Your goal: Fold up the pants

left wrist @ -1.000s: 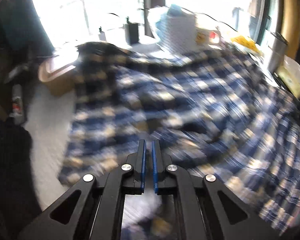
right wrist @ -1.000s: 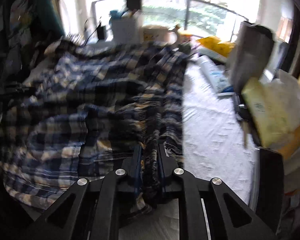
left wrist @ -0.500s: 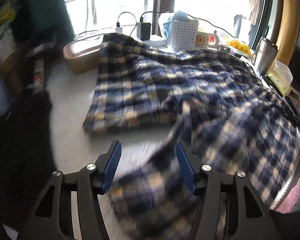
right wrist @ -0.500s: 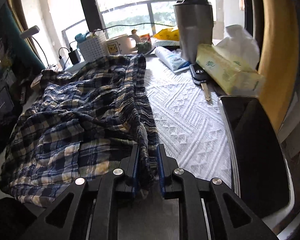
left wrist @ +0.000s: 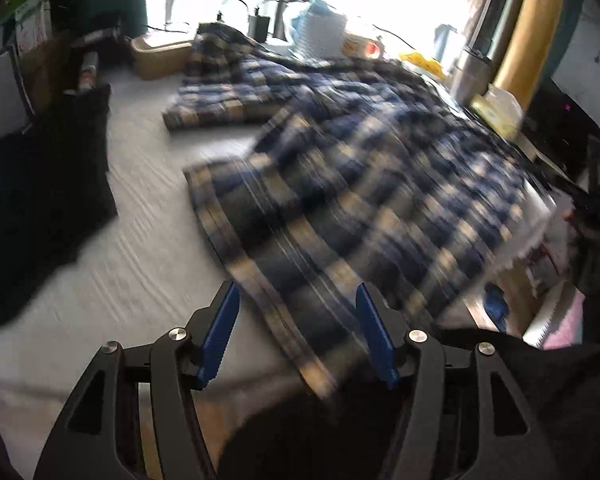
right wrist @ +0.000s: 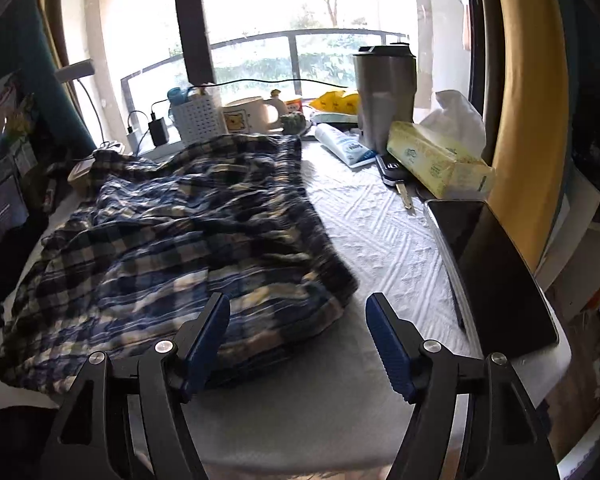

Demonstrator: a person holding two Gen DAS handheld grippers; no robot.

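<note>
The blue and cream plaid pants (left wrist: 380, 184) lie spread and rumpled on the white textured table cover (left wrist: 140, 240). My left gripper (left wrist: 296, 300) hovers over a leg's hem end. Its jaws are opening, and the cloth lies between the blue pads (left wrist: 220, 328) without being pressed. This view is motion-blurred. In the right wrist view the pants (right wrist: 180, 232) are bunched at the left. My right gripper (right wrist: 297, 304) is also opening, and the near cloth edge lies loose between its pads (right wrist: 392, 348).
Along the right edge stand a steel tumbler (right wrist: 386, 96), a tissue pack (right wrist: 436, 160), a tube (right wrist: 342, 146), a key (right wrist: 396, 178) and a dark slab (right wrist: 496, 272). A white basket (right wrist: 198, 118) and mug (right wrist: 248, 114) sit at the back. Black cloth (left wrist: 40, 192) lies at the left.
Both grippers went from shut on the plaid cloth to open and let it drop. The left one swung away along the table; the right one drew back a little.
</note>
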